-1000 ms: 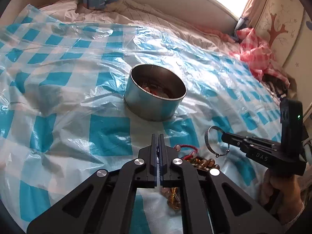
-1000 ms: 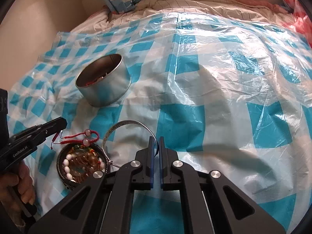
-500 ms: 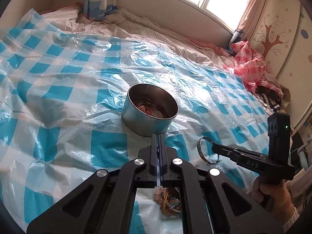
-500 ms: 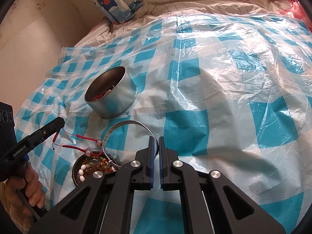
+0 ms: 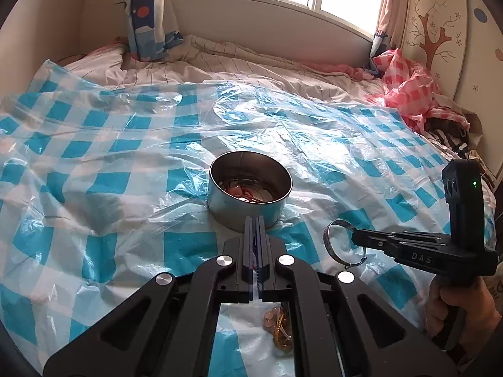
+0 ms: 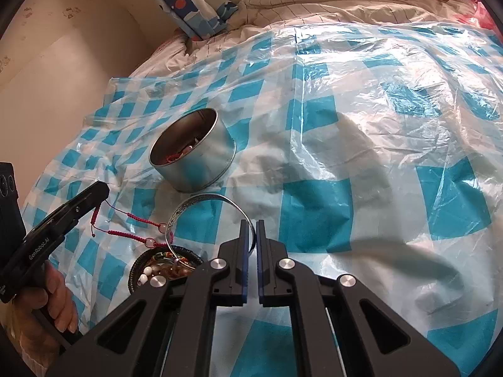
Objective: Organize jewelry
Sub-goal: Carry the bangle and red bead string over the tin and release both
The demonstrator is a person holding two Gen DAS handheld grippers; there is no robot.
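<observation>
Crinkled blue-and-white checked plastic sheet [image 6: 361, 132] covers the bed, with a round, smooth metal tin [image 6: 193, 150] standing on it, jewelry inside. Near it, the right gripper [image 6: 250, 238] pinches a thin silver bangle [image 6: 195, 202], lifted clear of the sheet. The left gripper [image 5: 254, 245] clamps a knotted red cord bracelet [image 6: 132, 221], hanging above a small dark dish [image 6: 151, 267] of beads.

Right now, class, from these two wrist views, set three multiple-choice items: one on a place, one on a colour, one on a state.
1. Where is the round metal tin?
A. on the checked plastic sheet
B. on the windowsill
C. on the floor

2. What colour is the cord bracelet?
A. green
B. red
C. yellow

3. What is the right gripper doing?
A. lying open
B. holding nothing
C. clamping the silver bangle

Key: A, the tin stands on the sheet; B, its braid is red; C, jaws pinch the bangle.
</observation>
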